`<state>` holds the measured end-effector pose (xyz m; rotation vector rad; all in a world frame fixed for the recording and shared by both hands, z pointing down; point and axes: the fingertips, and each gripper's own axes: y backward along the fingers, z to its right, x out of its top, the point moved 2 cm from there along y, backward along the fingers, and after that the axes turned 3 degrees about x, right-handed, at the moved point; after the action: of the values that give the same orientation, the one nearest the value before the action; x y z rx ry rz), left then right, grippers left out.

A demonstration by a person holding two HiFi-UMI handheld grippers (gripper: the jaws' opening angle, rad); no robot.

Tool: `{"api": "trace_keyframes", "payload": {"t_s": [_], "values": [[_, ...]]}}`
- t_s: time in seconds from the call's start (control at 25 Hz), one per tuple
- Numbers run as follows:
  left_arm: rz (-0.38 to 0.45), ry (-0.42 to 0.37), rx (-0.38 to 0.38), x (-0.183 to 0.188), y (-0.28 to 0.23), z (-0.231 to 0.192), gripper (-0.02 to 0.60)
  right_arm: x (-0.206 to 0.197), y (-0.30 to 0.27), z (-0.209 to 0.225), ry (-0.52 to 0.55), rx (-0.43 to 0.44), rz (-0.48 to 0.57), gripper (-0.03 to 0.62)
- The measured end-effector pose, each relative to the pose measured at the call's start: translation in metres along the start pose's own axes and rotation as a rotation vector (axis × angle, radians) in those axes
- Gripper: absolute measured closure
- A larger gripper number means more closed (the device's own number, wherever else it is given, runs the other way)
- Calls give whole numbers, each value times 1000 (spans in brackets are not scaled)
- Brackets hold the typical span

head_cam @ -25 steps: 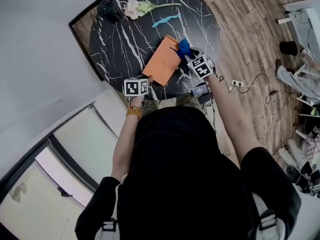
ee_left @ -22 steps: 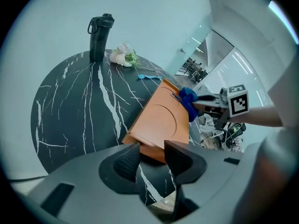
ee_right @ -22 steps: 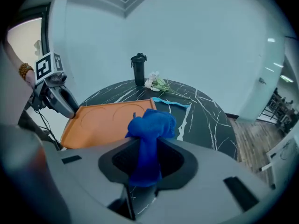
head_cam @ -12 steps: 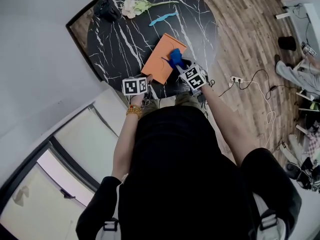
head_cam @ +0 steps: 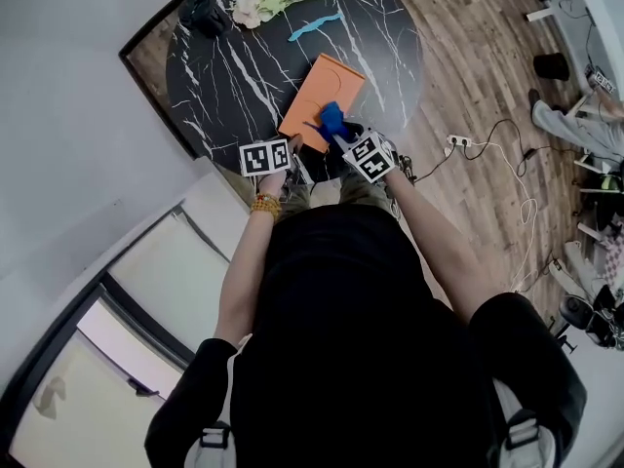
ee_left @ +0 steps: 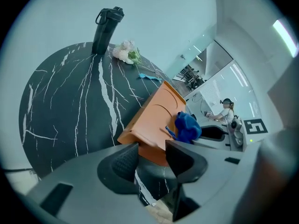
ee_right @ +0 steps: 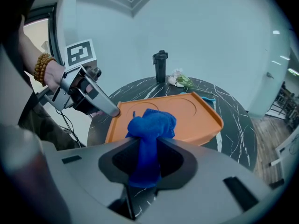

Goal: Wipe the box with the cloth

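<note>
A flat orange box [head_cam: 318, 97] lies near the front edge of the round black marble table [head_cam: 224, 66]. My right gripper [head_cam: 340, 136] is shut on a bunched blue cloth [head_cam: 331, 119], which rests on the box's near part; the cloth [ee_right: 150, 125] hangs between its fingers. My left gripper [head_cam: 292, 148] stays at the box's near left corner. Its jaws are opening. The box's corner [ee_left: 140, 136] shows just past the gap between its fingers [ee_left: 122, 161], and I see no pad pressing on it. From the right gripper view the left gripper [ee_right: 110, 109] touches that corner of the box [ee_right: 187, 113].
A black bottle [head_cam: 200, 13], a white flower [head_cam: 255, 6] and a light-blue strip [head_cam: 314, 25] lie at the table's far side. On the wooden floor to the right are a power strip [head_cam: 458, 145] with cables. A person's legs [head_cam: 580, 149] show at the right edge.
My right gripper has dragged the blue cloth across the box from its far right part toward its near edge. The left gripper has stayed at the box's corner.
</note>
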<state>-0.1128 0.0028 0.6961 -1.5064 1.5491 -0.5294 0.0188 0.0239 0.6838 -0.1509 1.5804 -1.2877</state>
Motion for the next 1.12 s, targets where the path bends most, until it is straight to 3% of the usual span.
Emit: {"api": "trace_keyframes", "payload": {"t_s": [0.28, 0.6, 0.72, 0.84, 0.96, 1.12], "values": [[-9, 24, -22, -2, -5, -1, 376, 8, -6, -42, 20, 25, -24, 508], [21, 66, -9, -2, -7, -3, 370, 12, -9, -46, -17, -9, -34, 508], [33, 77, 15, -4, -7, -2, 367, 11, -8, -46, 1, 31, -38, 508], [35, 93, 34, -8, -8, 2, 365, 7, -8, -46, 10, 142, -21, 508], [17, 90, 77, -16, -11, 14, 367, 3, 0, -27, 44, 233, 2, 507], [49, 167, 120, -32, -16, 29, 370, -7, 28, 41, 100, 181, 51, 507]]}}
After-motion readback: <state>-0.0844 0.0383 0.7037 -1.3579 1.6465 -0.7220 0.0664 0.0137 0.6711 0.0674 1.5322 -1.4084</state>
